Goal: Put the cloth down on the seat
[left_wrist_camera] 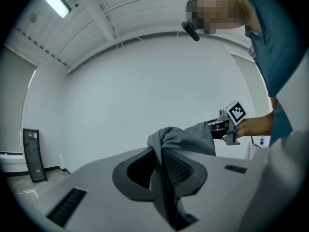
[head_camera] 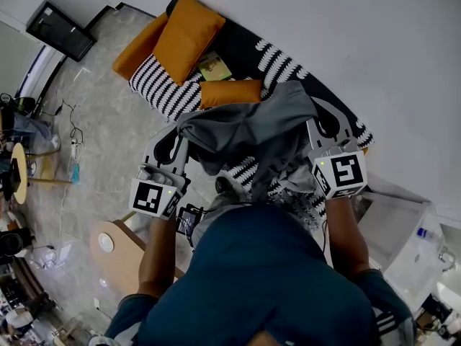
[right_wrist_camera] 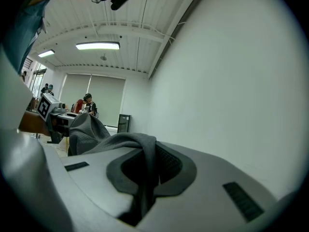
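A grey cloth point(head_camera: 248, 125) hangs stretched between my two grippers, bunched and drooping in the middle, above the black-and-white striped sofa seat point(head_camera: 162, 85). My left gripper point(head_camera: 180, 134) is shut on the cloth's left edge. In the left gripper view the cloth point(left_wrist_camera: 186, 139) runs pinched down between the jaws. On the cloth's right edge my right gripper point(head_camera: 315, 123) is shut too; the right gripper view shows a fold of cloth point(right_wrist_camera: 87, 134) clamped between its jaws. Both grippers point upward, towards wall and ceiling. The cloth hides part of the seat below.
Orange cushions point(head_camera: 187, 38) and a smaller orange one point(head_camera: 230, 92) lie on the sofa, with a small greenish item point(head_camera: 214, 65) between them. A wooden stool point(head_camera: 115, 247) stands at lower left, a clear plastic box point(head_camera: 403, 229) at right, a screen point(head_camera: 61, 31) at top left.
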The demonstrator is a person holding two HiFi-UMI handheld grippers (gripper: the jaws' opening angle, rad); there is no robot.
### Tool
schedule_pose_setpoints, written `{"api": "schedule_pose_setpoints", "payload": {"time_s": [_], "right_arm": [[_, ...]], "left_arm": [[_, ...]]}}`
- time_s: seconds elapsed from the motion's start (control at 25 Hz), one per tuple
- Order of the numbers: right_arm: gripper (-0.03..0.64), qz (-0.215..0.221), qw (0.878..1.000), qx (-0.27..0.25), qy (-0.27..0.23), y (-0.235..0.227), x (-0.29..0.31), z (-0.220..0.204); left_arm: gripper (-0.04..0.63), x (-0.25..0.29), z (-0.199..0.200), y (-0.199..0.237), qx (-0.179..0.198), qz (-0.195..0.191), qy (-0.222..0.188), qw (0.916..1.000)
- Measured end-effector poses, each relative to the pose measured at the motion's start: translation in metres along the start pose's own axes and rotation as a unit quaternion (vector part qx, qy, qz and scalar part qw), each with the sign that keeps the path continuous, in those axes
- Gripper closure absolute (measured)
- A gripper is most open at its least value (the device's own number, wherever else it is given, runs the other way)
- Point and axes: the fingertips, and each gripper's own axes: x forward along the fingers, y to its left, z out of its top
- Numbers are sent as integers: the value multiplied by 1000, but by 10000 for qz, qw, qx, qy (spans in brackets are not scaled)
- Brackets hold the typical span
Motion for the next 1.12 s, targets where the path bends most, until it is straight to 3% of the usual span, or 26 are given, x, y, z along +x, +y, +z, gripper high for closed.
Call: {"api": "schedule_pose_setpoints", "payload": {"time_s": [0.44,0.6,0.84,1.12], "right_arm": [[597,-730,9973,-44,102,16,41,14],[597,-831,9965,-53,31,12,55,16],[597,-864,9962,35,-67,-13,69,9],[597,-757,9964,274,-261,-49,84,0]], "left_arm": [[551,11,-2,72,-170,-563,-359,9976],[551,25,-14,88,-125,-714,-196,9972],[551,62,-12,92,-60,-604,-308,9977],[551,88,-6,90,188,-335,-45,9993]]}}
